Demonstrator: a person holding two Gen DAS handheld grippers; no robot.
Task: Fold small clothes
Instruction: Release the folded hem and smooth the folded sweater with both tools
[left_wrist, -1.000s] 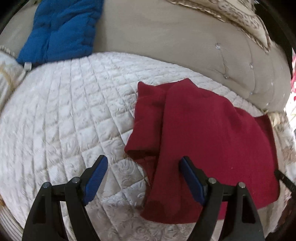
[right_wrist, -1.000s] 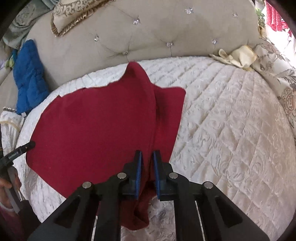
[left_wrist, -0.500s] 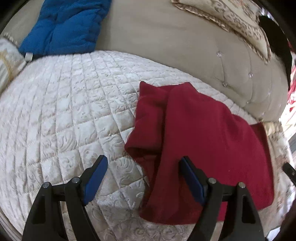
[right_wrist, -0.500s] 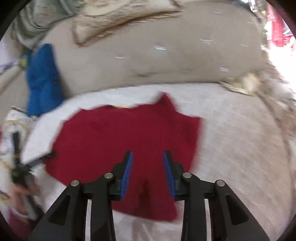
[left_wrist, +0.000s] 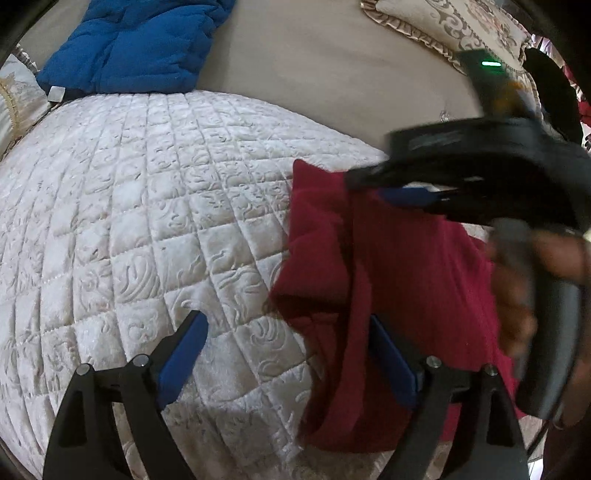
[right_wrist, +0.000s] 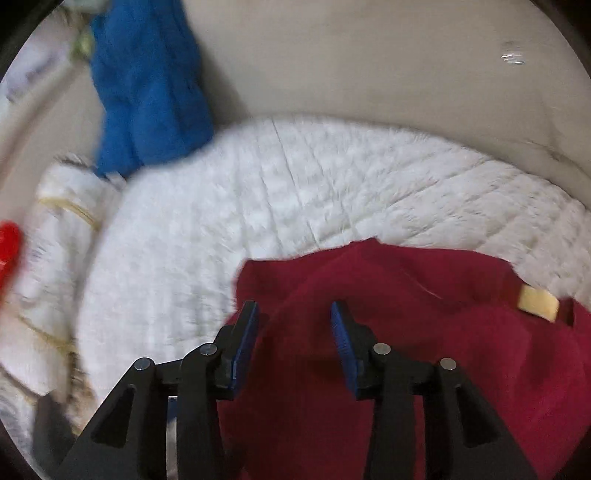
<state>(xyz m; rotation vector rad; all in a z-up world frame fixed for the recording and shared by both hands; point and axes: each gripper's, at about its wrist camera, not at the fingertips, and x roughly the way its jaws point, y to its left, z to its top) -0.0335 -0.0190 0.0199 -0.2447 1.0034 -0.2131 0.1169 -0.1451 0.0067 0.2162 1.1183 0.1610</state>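
Note:
A dark red garment (left_wrist: 399, 266) lies partly folded on the white quilted bed cover (left_wrist: 147, 206). My left gripper (left_wrist: 288, 350) is open and empty, low over the garment's left edge. In the left wrist view my right gripper (left_wrist: 406, 195) reaches across above the garment's far side, blurred, held by a hand (left_wrist: 517, 295). In the right wrist view my right gripper (right_wrist: 293, 332) is open and empty, just above the red garment (right_wrist: 424, 350). A tan label (right_wrist: 537, 304) shows at the garment's right.
A beige tufted headboard (left_wrist: 314, 74) runs behind the bed. A blue cushion (left_wrist: 136, 44) leans on it at the left, also in the right wrist view (right_wrist: 147, 81). A patterned pillow (left_wrist: 443, 22) sits at the top right. White bedding (right_wrist: 55, 258) lies at the left.
My right gripper has let go of the garment, opened, and swung left across it into the left wrist view. My left gripper has stayed open and barely shifted.

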